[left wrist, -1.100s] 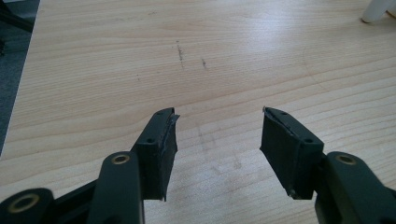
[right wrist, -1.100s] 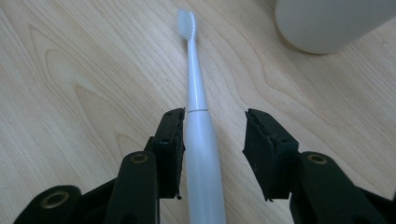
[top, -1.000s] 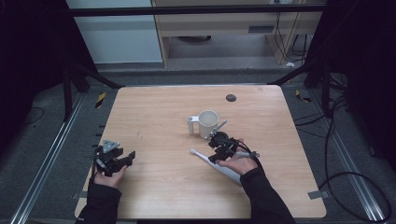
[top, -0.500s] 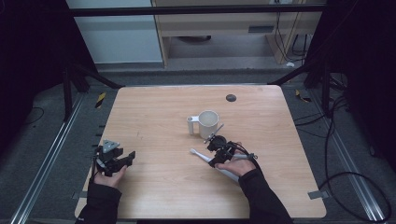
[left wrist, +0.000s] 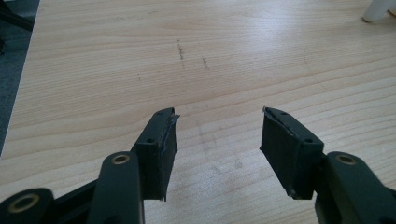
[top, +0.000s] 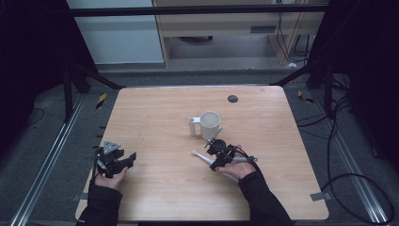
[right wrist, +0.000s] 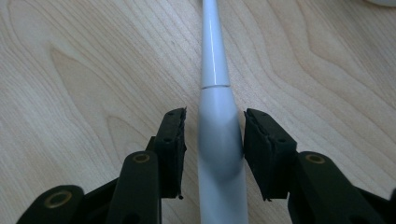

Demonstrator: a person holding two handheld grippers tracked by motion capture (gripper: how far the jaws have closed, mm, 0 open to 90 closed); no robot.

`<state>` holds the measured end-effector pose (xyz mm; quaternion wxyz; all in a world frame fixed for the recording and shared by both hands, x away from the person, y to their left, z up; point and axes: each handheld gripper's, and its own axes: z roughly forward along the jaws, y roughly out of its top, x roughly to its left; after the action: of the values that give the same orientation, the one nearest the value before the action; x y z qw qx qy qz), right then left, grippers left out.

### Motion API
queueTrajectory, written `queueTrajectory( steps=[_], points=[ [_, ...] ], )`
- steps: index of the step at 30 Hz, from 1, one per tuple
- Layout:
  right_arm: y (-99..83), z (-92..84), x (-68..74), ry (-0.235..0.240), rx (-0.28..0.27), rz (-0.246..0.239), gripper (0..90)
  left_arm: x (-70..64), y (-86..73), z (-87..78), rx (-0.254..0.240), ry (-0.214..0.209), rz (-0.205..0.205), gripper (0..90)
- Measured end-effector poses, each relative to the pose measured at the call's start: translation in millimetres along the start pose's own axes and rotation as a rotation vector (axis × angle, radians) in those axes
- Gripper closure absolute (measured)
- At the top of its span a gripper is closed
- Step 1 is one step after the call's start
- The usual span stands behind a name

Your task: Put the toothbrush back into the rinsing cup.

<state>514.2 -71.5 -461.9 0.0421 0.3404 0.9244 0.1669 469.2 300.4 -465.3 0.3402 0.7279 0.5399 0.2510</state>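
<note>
My left tongs (top: 123, 161) rested low at the near left part of the tabletop (top: 155, 117), held in my left hand (top: 110, 178), and in the left gripper view (left wrist: 217, 140) their jaws stood wide apart with only bare wood and a few faint dark scuffs (left wrist: 191, 58) between and ahead of them. Well off to their right, my right tongs (top: 217, 155) lay near the middle of the tabletop, gripped by my right hand (top: 241, 168). In the right gripper view (right wrist: 214, 149) a white electric toothbrush (right wrist: 218, 140) lay flat on the wood between the released jaws, its thick handle in the gap and its slim neck running straight ahead; whether either jaw touched it I could not tell. Just beyond the right tongs stood a white mug (top: 209, 125), upright, its handle (top: 192, 126) turned toward my left.
</note>
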Motion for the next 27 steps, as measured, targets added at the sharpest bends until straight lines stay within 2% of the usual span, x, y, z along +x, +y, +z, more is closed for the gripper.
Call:
queueTrajectory(
  steps=[9, 27],
  points=[
    [-2.5, 6.5, -0.7, -0.004, 0.027, 0.007, 62.4, -0.2, 0.0, 0.2, 0.001, -0.001, 0.0, 44.5],
    [-2.9, 4.0, -0.4, -0.013, 0.019, 0.014, 67.0, -0.2, 0.0, 0.3, 0.003, 0.0, 0.0, 44.7]
  ],
)
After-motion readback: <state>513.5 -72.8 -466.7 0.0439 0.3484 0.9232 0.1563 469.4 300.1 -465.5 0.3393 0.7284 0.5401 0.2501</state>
